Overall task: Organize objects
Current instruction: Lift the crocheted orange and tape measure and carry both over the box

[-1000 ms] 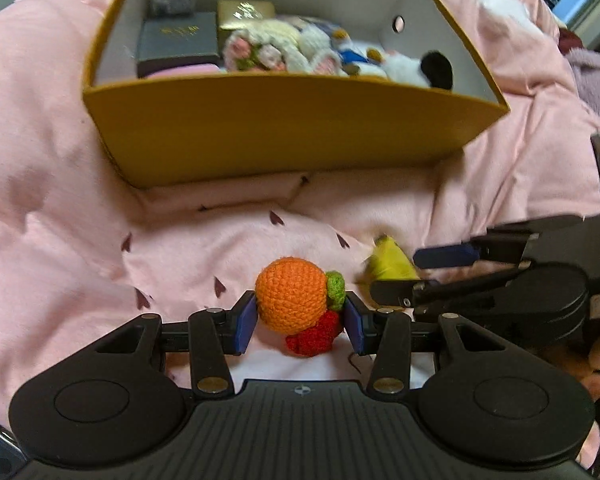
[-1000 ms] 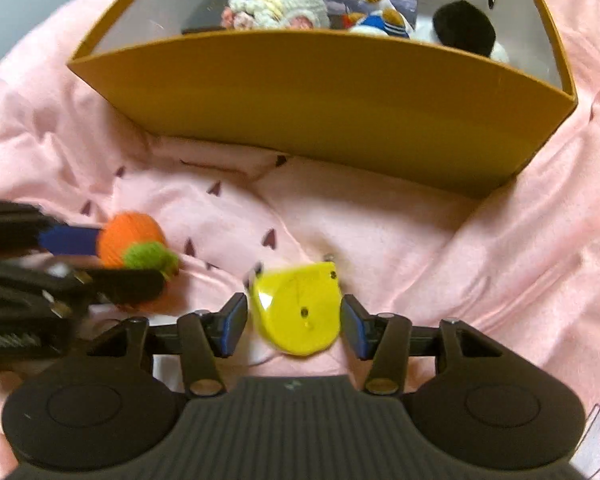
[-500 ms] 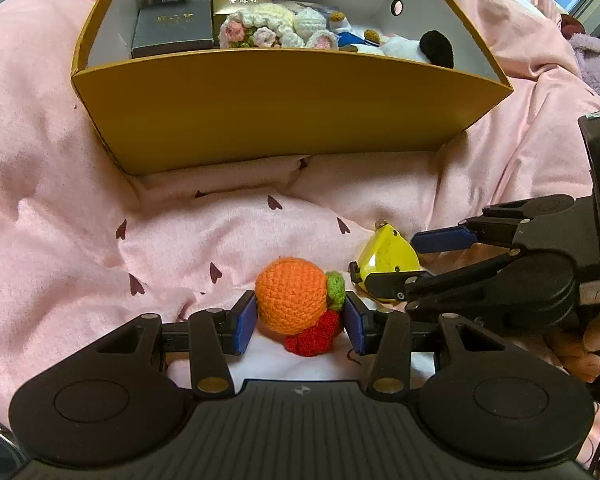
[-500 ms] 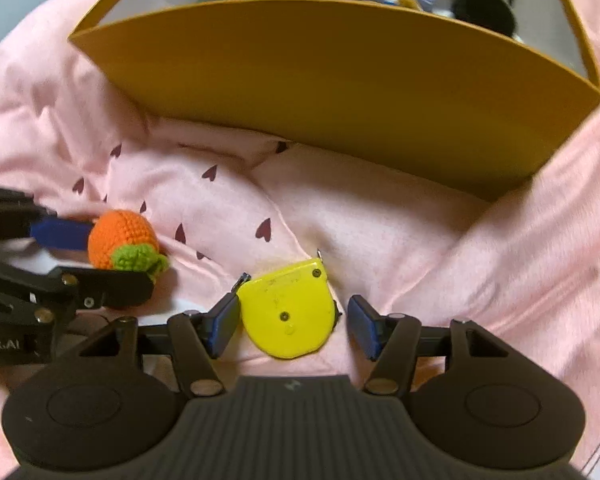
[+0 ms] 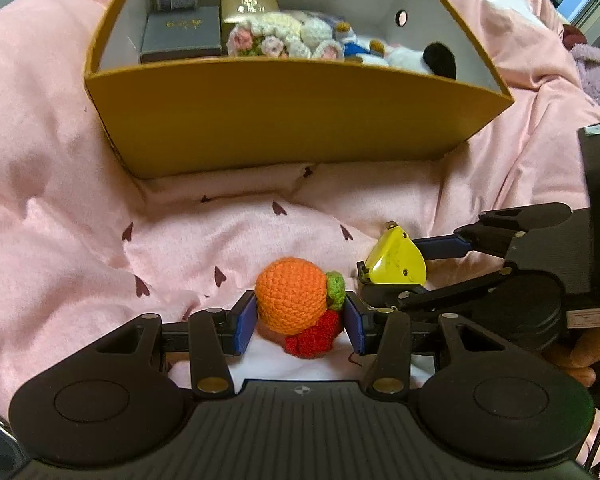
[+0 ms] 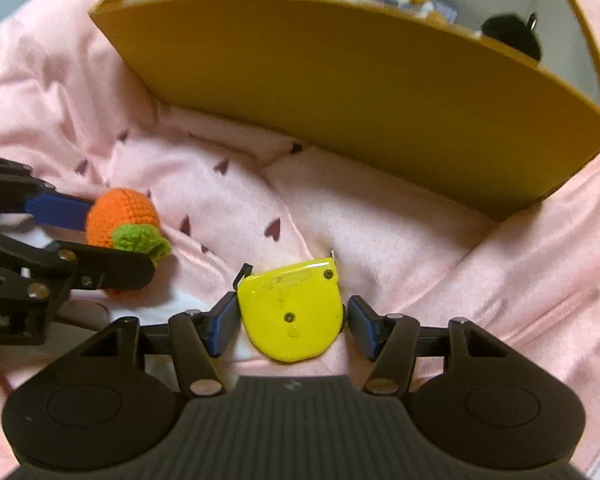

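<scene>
where pink fleece blanket (image 5: 80, 208) with dark heart print bunches in soft folds, mustard cardboard box (image 5: 292, 120) sits at far side, white inside, holding small boxes and plush toys. window glow at top right corner of left view. left gripper (image 5: 300, 318) pinches crocheted orange ball (image 5: 290, 294), knobbly yarn, green leaf, red piece beneath, on blanket near front. right gripper (image 6: 290, 320) straddles glossy yellow d-shaped plastic tape measure (image 6: 290, 314); jaws slightly spread, gap at right pad.
</scene>
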Tool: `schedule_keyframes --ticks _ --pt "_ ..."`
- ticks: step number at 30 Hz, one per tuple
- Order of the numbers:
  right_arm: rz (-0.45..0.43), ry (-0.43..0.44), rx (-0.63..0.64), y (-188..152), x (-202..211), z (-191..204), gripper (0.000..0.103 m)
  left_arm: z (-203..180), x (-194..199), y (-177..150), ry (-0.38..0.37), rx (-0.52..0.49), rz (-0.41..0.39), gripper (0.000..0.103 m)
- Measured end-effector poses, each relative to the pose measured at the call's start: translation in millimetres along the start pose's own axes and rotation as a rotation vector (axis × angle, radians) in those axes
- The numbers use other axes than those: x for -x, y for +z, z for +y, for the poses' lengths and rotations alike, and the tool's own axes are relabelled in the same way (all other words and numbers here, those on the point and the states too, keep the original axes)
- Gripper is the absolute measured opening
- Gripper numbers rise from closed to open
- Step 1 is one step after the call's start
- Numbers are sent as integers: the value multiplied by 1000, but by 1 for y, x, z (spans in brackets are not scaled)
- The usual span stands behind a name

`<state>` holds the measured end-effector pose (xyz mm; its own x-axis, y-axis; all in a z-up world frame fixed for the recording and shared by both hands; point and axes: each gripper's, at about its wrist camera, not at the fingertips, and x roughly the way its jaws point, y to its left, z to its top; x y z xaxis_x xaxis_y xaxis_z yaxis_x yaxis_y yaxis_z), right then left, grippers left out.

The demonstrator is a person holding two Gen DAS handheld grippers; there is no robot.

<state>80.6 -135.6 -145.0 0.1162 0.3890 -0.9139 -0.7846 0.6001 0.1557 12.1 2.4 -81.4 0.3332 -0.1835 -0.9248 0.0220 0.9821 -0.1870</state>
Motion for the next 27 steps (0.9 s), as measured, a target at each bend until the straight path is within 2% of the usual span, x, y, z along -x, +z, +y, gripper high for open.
schedule_keyframes --ticks 3,10,16,21,27 --pt "-56 18 -3 2 19 -1 61 3 9 4 -42 21 -22 52" --pt "-209 7 101 21 77 7 61 5 43 28 -147 35 -103 52" --pt "-310 -86 242 49 122 -4 61 0 68 63 -206 -5 -195 52" --pt "-317 -183 424 89 115 -13 61 -4 73 101 -169 -54 -259 52" --pt "-241 -274 589 135 91 -40 61 1 60 139 -145 -55 -278 52"
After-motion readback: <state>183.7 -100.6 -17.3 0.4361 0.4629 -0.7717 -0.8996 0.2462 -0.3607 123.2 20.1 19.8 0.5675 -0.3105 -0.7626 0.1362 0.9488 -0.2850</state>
